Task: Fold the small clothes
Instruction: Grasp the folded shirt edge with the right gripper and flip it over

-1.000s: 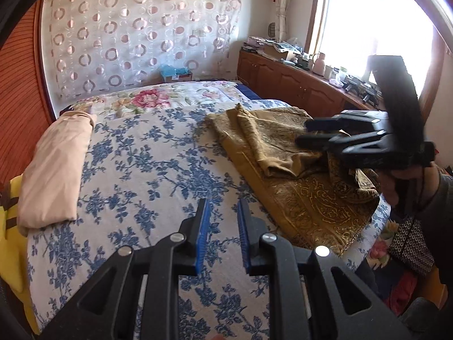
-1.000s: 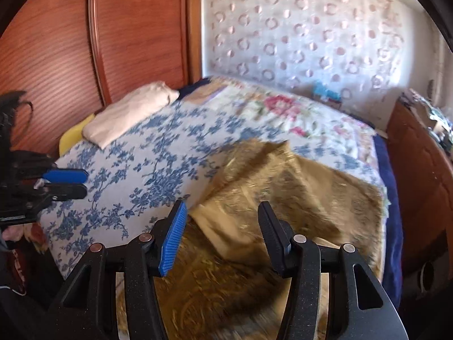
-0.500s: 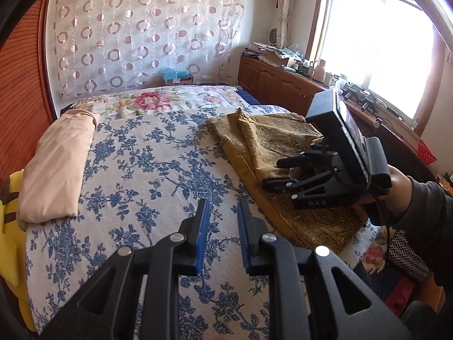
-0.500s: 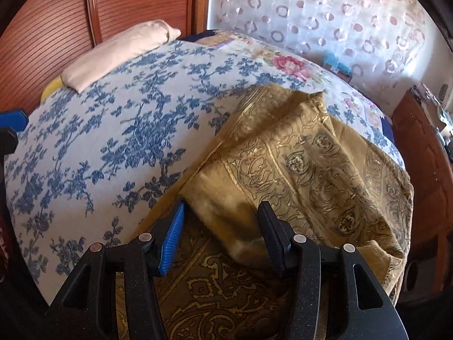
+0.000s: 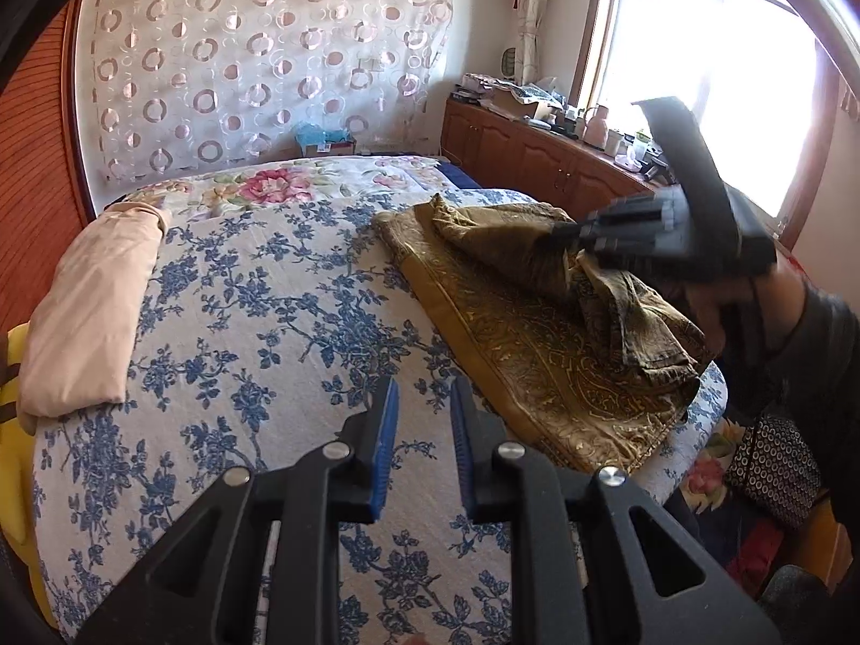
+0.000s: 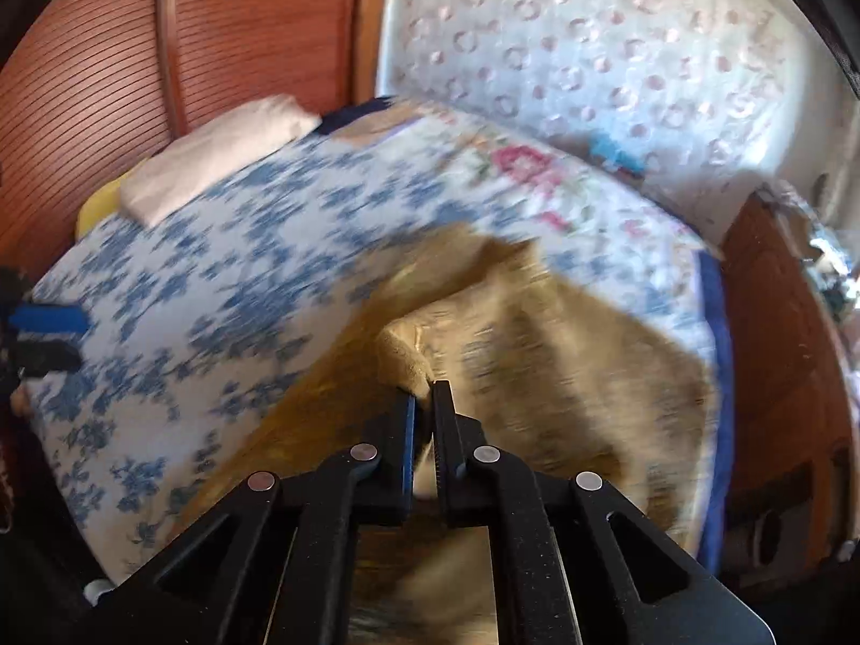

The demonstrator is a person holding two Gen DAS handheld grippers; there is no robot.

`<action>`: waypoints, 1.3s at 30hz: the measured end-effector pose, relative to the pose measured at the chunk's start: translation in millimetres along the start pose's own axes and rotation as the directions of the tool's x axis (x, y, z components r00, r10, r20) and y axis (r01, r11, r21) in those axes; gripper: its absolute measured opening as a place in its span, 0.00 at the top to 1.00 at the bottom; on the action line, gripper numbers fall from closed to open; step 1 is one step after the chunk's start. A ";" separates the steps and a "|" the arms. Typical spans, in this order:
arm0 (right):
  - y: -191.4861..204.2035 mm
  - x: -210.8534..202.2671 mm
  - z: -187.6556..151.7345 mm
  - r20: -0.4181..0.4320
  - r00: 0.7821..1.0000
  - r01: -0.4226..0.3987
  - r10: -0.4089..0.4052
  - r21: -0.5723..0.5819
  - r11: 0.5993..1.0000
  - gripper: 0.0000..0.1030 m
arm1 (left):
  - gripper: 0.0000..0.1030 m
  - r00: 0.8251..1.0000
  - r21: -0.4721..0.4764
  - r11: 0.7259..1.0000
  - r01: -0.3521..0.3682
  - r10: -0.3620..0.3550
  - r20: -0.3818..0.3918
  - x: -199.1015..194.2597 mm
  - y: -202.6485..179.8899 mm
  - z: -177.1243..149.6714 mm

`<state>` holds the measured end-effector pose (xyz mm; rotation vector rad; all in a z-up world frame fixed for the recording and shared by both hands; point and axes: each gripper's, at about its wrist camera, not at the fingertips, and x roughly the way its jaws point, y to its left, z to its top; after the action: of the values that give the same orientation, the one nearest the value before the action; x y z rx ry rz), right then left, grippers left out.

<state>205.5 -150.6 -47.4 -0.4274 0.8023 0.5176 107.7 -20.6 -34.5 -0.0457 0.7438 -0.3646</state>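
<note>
A gold patterned cloth (image 5: 537,333) lies rumpled on the right side of the bed; it also shows in the right wrist view (image 6: 564,333). My right gripper (image 6: 424,392) is shut on a folded edge of the cloth and holds it lifted above the rest; in the left wrist view it (image 5: 559,239) hangs over the cloth with fabric draping from it. My left gripper (image 5: 424,398) is slightly open and empty, above the blue floral bedspread (image 5: 258,312), left of the cloth.
A folded peach cloth (image 5: 91,312) lies along the bed's left edge beside a yellow item (image 5: 11,376). A wooden wardrobe (image 6: 161,54) stands behind. A wooden cabinet (image 5: 537,161) with clutter runs under the window on the right.
My right gripper closed on the cloth's folded edge and lifted it up and back. My left gripper has stayed about where it was, still slightly open.
</note>
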 end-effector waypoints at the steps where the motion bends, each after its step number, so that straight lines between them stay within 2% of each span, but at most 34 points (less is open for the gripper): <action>1: -10.4 -3.2 4.3 0.002 1.000 0.018 -0.018 0.002 1.000 0.97 | 0.84 1.000 0.001 1.000 0.002 -0.002 0.001 0.2 -1.0 0.2; 7: -68.3 -2.7 25.9 -0.020 0.988 0.151 -0.151 0.022 0.988 0.97 | 0.84 1.000 0.014 1.000 0.017 -0.017 0.008 0.8 -10.2 -0.5; 10: -99.4 2.5 32.9 -0.040 0.975 0.219 -0.217 0.044 0.975 0.97 | 0.84 1.000 0.019 1.000 0.025 -0.025 0.000 3.6 -14.7 -1.3; 12: -114.9 7.0 33.9 -0.059 0.962 0.268 -0.265 0.047 0.962 0.97 | 0.84 1.000 0.026 0.999 0.031 -0.031 -0.005 5.2 -18.2 -1.5; 15: -143.4 18.5 32.3 -0.109 0.931 0.356 -0.349 0.058 0.933 0.97 | 0.84 0.999 0.033 0.999 0.043 -0.042 -0.008 7.9 -22.9 -1.9; 18: -169.1 19.7 28.9 -0.126 0.907 0.416 -0.402 0.115 0.902 0.97 | 0.84 0.999 0.037 0.998 0.051 -0.051 -0.013 10.8 -26.1 -3.0; 19: -176.2 18.3 27.3 -0.128 0.906 0.420 -0.404 0.142 0.896 0.96 | 0.84 0.998 0.039 0.998 0.054 -0.053 -0.014 11.5 -26.9 -3.3; 20: -183.4 16.0 24.4 -0.132 0.912 0.408 -0.389 0.175 0.896 0.93 | 0.84 0.998 0.041 0.998 0.055 -0.054 -0.016 12.4 -28.0 -3.5; 21: -187.3 12.7 21.2 -0.128 0.912 0.409 -0.391 0.197 0.891 0.83 | 0.84 0.998 0.043 0.997 0.057 -0.056 -0.016 12.6 -28.6 -3.8; 22: -188.7 8.1 17.0 -0.120 0.908 0.418 -0.401 0.209 0.884 0.78 | 0.84 0.998 0.044 0.997 0.059 -0.059 -0.017 13.4 -29.6 -3.7; 23: -187.8 3.6 13.6 -0.107 0.914 0.406 -0.392 0.219 0.887 0.75 | 0.84 0.998 0.045 0.997 0.059 -0.058 -0.018 13.7 -29.9 -3.6; 25: -177.7 -8.0 3.5 -0.079 0.936 0.351 -0.342 0.229 0.908 0.75 | 0.84 0.998 0.047 0.997 0.061 -0.060 -0.019 15.1 -30.8 -2.8; 29: -150.7 -28.0 -18.4 -0.039 0.950 0.312 -0.311 0.206 0.928 0.69 | 0.84 0.998 0.053 0.997 0.062 -0.061 -0.025 20.7 -34.6 -0.5; 31: -131.9 -38.0 -35.7 -0.017 0.966 0.256 -0.258 0.213 0.943 0.66 | 0.84 0.998 0.057 0.996 0.066 -0.065 -0.024 21.8 -36.2 0.2; 35: -92.9 -38.9 -69.8 -0.031 0.986 0.168 -0.165 0.181 0.969 0.65 | 0.84 0.996 0.067 0.995 0.078 -0.074 -0.050 33.3 -42.1 1.3; 39: -64.6 -30.9 -94.4 -0.043 0.993 0.113 -0.107 0.160 0.981 0.65 | 0.84 0.993 0.081 0.993 0.086 -0.078 -0.092 52.4 -48.7 0.8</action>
<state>172.1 -261.6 -71.9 -0.3289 0.8418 0.3399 128.6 -84.1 -59.9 0.0206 0.8152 -0.4789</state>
